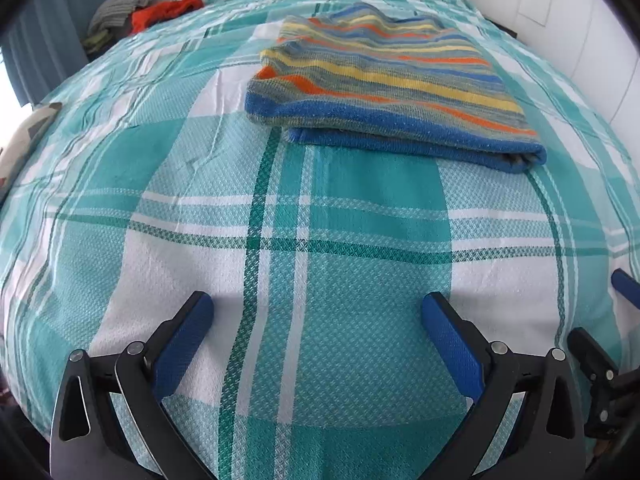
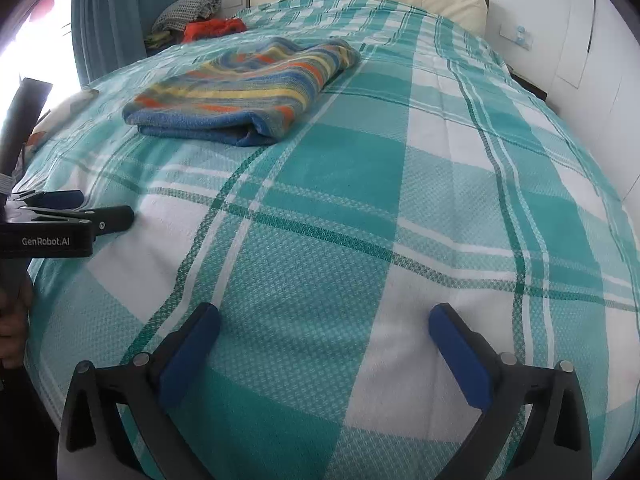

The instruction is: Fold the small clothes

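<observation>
teal plaid bedspread (image 1: 320, 240), striped garment (image 1: 384, 92) folded, mid-bed. left gripper (image 1: 318, 320) and right gripper (image 2: 324, 330) both spread wide, empty, well short of it. garment lies ahead, long axis slanting; left looks nearer. left gripper's body reads "GenRobot.AI" (image 2: 46, 241).

Black fingers (image 1: 452, 344), blue pads (image 2: 460, 356), silver screws.

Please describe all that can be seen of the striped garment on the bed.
The striped garment looks knitted, with blue, yellow, orange and grey stripes and a solid blue hem. It is folded into a flat rectangle of several layers and lies on the checked bedspread. Neither gripper touches it.
</observation>
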`<state>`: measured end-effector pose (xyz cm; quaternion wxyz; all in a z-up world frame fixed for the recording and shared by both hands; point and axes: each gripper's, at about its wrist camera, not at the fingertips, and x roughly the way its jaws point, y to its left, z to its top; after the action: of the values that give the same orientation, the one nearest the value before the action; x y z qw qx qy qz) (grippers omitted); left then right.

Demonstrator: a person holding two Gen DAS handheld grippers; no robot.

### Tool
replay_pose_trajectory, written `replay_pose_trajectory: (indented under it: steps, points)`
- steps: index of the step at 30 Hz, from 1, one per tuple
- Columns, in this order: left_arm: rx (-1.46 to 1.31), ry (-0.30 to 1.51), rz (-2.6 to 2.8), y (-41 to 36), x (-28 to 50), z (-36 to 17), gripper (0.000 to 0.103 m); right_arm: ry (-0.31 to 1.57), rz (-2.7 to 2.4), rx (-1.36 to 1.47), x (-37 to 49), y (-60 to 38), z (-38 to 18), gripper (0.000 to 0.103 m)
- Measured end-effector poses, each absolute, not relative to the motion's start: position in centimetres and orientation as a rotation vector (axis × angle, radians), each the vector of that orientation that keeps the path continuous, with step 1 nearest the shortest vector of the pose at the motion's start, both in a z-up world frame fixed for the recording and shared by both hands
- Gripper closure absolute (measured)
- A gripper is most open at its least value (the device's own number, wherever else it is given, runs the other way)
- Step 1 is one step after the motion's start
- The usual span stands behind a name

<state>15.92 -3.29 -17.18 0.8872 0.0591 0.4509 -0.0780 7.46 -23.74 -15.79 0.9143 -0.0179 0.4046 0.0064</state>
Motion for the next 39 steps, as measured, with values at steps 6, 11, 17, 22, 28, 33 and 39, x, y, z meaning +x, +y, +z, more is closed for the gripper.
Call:
replay_pose_trajectory:
  steps: [6, 11, 17, 22, 28, 33, 39]
  points:
    - [0.131, 0.927, -0.157, -3.3, 15.8, -17.3, 0.001, 0.827, 0.007, -0.045, 7.4, -23.5, -15.9, 0.0]
    - [0.132, 0.927, -0.157, -3.4, 15.7, -17.3, 0.001, 0.829, 0.002, -0.051, 7.5, -23.5, -15.9, 0.0]
    - [0.135, 0.932, -0.155, -3.4, 15.7, -17.4, 0.001, 0.834, -0.003, -0.055, 7.6, -23.3, -15.9, 0.0]
    - [0.138, 0.982, -0.192, -3.3, 16.3, -16.9, 0.001, 0.84, -0.005, -0.054, 7.6, -23.3, -15.8, 0.0]
    - [0.022, 1.002, -0.349, 1.2, 18.5, -12.6, 0.002, 0.898, 0.021, -0.007, 7.7, -24.0, -15.4, 0.0]
    - [-0.129, 0.969, -0.409, 3.9, 25.8, -9.3, 0.001, 0.912, 0.12, 0.097, 9.0, -25.6, -12.8, 0.002]
    - [-0.124, 1.059, -0.398, 1.3, 34.5, -12.0, 0.002, 0.792, 0.191, 0.41, 19.1, -30.2, -8.7, 0.002]
